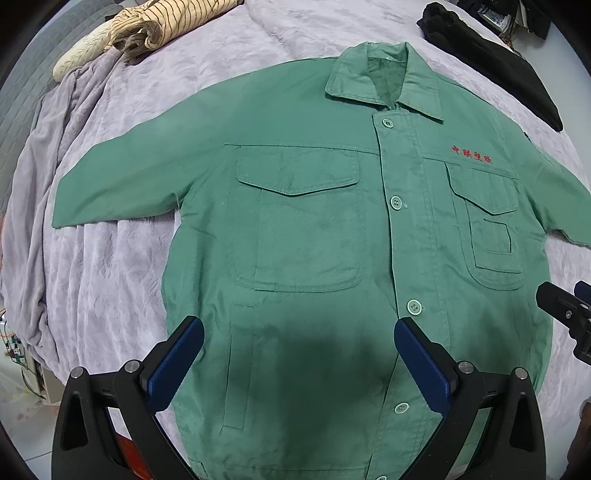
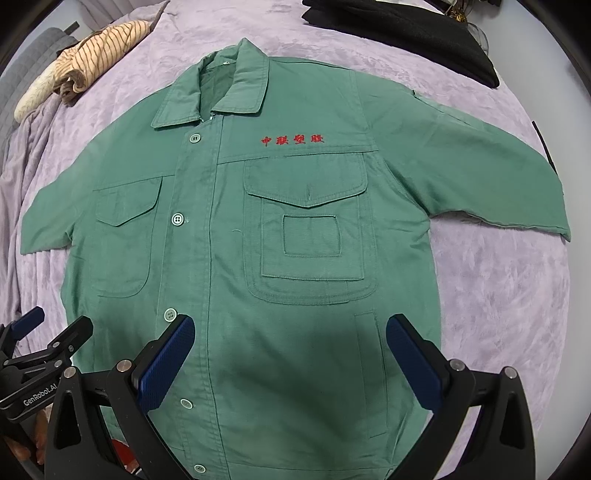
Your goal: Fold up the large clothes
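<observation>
A lilac plush bedspread (image 1: 122, 266) is spread wide, and on it a green button-front work jacket (image 1: 314, 236) with red embroidered characters is laid flat, front up, sleeves out. A folded black garment (image 2: 406, 33) and a bundled cream striped cloth (image 2: 92, 51) are seen beyond the collar. The left gripper (image 1: 299, 365) and right gripper (image 2: 290, 362) are held spread apart above the hem, nothing clasped.

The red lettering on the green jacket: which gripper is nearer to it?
Right. The right gripper hovers over the hem below the red lettering. The left gripper hovers over the jacket's other half, across the button row.
</observation>
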Motion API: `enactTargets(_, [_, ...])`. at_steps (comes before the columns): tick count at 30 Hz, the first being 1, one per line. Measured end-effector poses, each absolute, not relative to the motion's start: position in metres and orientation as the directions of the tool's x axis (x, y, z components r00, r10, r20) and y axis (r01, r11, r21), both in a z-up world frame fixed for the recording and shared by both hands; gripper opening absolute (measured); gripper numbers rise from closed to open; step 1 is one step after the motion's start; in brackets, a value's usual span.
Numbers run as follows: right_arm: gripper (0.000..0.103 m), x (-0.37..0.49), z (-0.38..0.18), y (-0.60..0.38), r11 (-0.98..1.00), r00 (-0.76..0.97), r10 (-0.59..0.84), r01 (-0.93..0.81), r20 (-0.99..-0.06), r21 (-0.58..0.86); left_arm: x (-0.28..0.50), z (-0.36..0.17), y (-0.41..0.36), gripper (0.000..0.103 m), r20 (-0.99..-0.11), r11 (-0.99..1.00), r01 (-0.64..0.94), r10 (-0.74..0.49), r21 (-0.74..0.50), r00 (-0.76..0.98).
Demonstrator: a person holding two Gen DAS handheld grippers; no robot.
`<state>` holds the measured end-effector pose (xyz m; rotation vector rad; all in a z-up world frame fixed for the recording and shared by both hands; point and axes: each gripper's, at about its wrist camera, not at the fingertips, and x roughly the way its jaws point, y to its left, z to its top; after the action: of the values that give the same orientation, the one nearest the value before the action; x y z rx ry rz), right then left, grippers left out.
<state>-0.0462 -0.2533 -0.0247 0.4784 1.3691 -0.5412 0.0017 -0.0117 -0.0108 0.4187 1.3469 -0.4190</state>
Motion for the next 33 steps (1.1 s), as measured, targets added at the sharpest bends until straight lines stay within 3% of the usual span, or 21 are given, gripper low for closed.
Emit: enactTargets(33, [0.103,-0.0433,-0.0219,-0.2515,0.792,0.116,-0.086,0.61,-0.99,0.003,-0.0005,-0.0124,-0.0093,0.103,-0.985,0.856,0.515,-0.039,0.053,0.167])
